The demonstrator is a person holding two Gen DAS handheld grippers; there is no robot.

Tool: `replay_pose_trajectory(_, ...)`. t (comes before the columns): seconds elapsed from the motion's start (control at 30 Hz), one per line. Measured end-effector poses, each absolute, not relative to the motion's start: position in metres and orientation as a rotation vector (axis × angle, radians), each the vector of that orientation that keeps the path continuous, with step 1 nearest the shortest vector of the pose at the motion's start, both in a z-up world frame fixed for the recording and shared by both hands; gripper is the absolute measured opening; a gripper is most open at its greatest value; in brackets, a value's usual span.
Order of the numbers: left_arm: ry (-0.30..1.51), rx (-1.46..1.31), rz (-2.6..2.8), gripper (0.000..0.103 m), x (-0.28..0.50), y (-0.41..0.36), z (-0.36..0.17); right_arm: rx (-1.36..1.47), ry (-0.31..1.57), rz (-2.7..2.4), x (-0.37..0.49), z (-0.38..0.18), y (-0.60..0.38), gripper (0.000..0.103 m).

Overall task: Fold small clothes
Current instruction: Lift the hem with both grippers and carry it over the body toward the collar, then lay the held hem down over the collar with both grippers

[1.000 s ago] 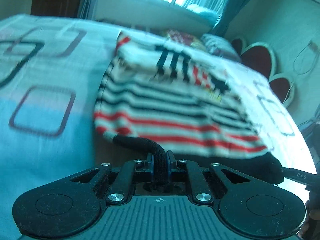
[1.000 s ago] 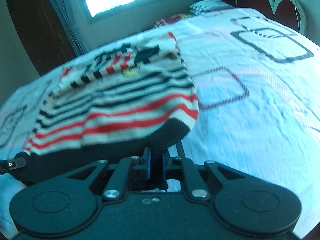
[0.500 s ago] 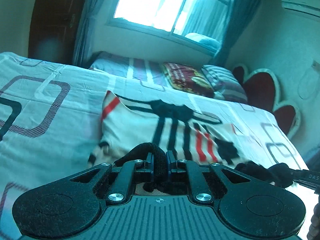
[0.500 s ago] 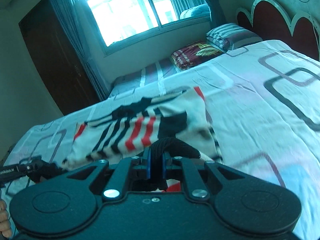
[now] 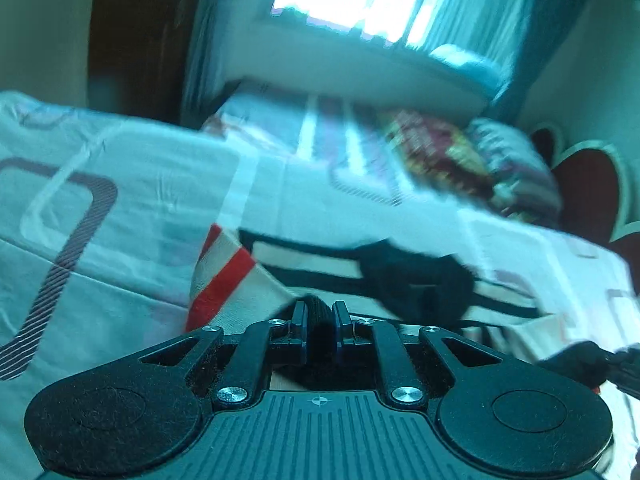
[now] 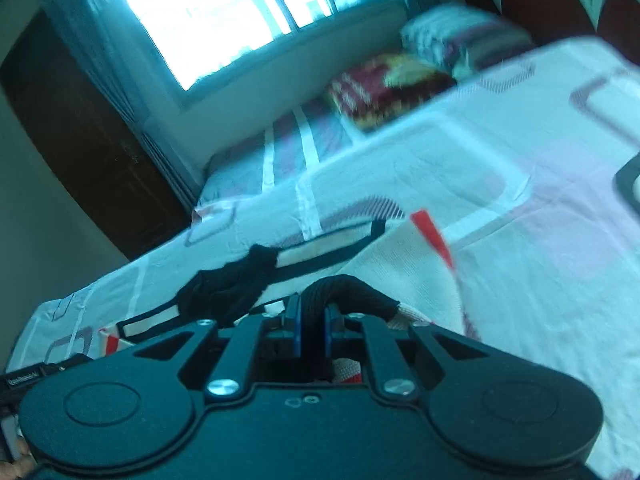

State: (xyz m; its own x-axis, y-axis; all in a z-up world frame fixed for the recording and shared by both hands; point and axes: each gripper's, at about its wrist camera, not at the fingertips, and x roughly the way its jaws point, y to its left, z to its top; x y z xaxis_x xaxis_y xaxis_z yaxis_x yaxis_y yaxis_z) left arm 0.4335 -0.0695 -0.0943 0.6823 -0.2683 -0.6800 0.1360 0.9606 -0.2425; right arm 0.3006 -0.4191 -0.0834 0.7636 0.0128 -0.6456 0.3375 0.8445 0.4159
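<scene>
A small striped knit sweater (image 5: 248,280), white with red and black bands and a black ribbed hem, lies on the bed. My left gripper (image 5: 320,316) is shut on the black hem (image 5: 318,312) at one corner. My right gripper (image 6: 311,320) is shut on the black hem (image 6: 352,288) at the other corner. The sweater's top part (image 6: 400,276) and black collar (image 6: 232,284) lie just beyond the fingers. The other gripper's tip shows at the right edge of the left wrist view (image 5: 624,364). Both views are motion-blurred.
The bed sheet (image 5: 120,208) is white with rounded-square outlines. Pillows and a folded red blanket (image 6: 384,84) lie at the far end under a bright window (image 6: 216,8). A dark door (image 6: 80,152) stands left, a red headboard (image 5: 588,192) right.
Both grippers have carried the black hem forward over the sweater toward its collar; the striped body that lay ahead is now folded under, and only the top shows.
</scene>
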Motion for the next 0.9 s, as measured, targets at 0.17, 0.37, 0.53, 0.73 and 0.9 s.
replay_pose_trajectory(0.17,0.854,-0.245,-0.182,0.013,0.473,-0.063,-0.109,0.513,0.707,-0.221,0.327,-0.101,-0.43,0.022)
replay_pose_trajectory(0.37,0.845,-0.166,-0.234,0.097,0.476,-0.054,-0.11,0.456,0.691,-0.16,0.331,-0.095,-0.434,0.066)
replay_pose_trajectory(0.53,0.832,-0.078,-0.291,0.1,0.469,-0.054,-0.113,0.483,0.684,-0.123,0.327,-0.097,-0.446,0.066)
replay_pose_trajectory(0.73,0.891,0.013,-0.32,0.055,0.467,-0.069,-0.131,0.364,0.756,-0.105,0.33,-0.112,-0.431,0.052)
replay_pose_trajectory(0.9,0.863,0.069,-0.308,0.025,0.458,-0.077,-0.134,0.272,0.785,-0.1,0.336,-0.119,-0.421,0.033)
